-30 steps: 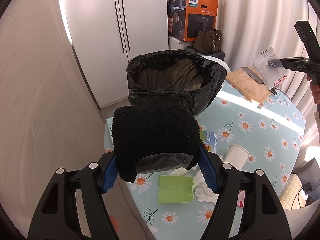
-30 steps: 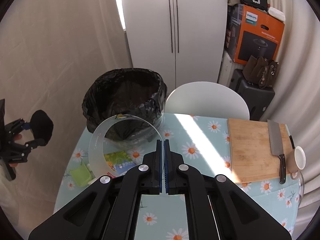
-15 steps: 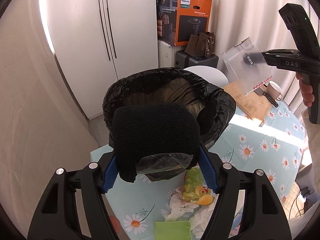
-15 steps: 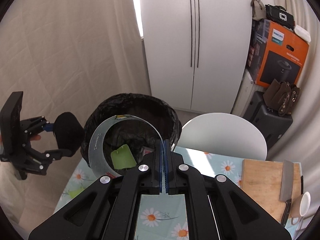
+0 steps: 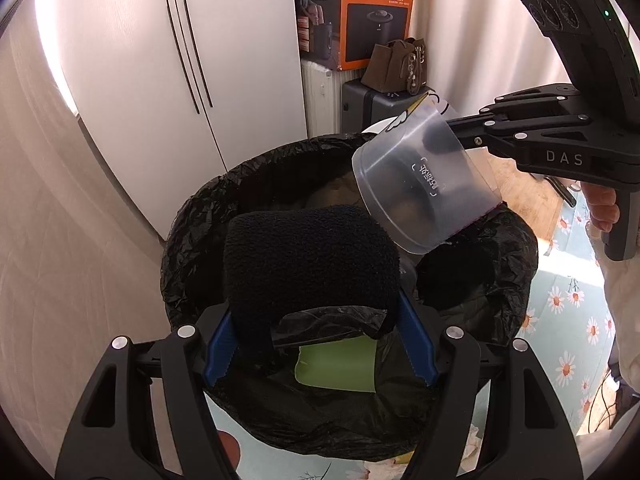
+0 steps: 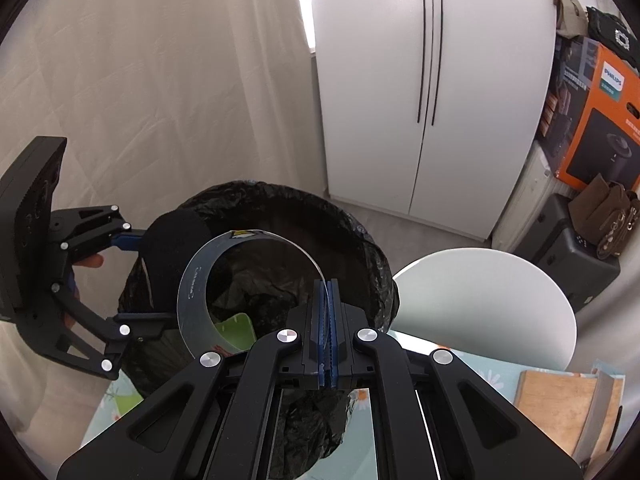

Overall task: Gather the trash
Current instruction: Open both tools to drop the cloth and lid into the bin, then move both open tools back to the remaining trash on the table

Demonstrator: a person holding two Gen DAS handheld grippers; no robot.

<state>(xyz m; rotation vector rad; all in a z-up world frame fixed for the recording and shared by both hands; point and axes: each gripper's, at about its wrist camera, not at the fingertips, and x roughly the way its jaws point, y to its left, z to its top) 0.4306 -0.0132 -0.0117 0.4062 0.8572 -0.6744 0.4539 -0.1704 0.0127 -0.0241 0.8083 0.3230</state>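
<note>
Gripping a black fuzzy bundle (image 5: 312,264) together with a fold of the bin liner, the left tongs (image 5: 316,340) are clamped on it just above the near rim of the trash bin (image 5: 192,240); the bundle fills the gap between the blue-padded fingers (image 5: 218,344). A green flat piece (image 5: 336,368) shows just under the bundle, seen inside the bin from the right wrist view. The right tongs (image 6: 328,312) are pressed together on the thin wall of a clear plastic container (image 6: 192,284), pinching its edge between the blue pads. The container is tilted on its side over the mouth of the bin, its base pointing toward the left tongs and its open end toward the right ones. The bin, lined with a crinkled black bag, stands on the daisy-print worktop (image 5: 568,340). Beyond it on the worktop lies a wooden cutting board (image 6: 556,400), with a white round chair back (image 6: 480,304) just behind the worktop's edge. Farther back stand a white cupboard (image 6: 400,80), an orange carton (image 6: 600,120) and a brown bag (image 6: 600,208).
</note>
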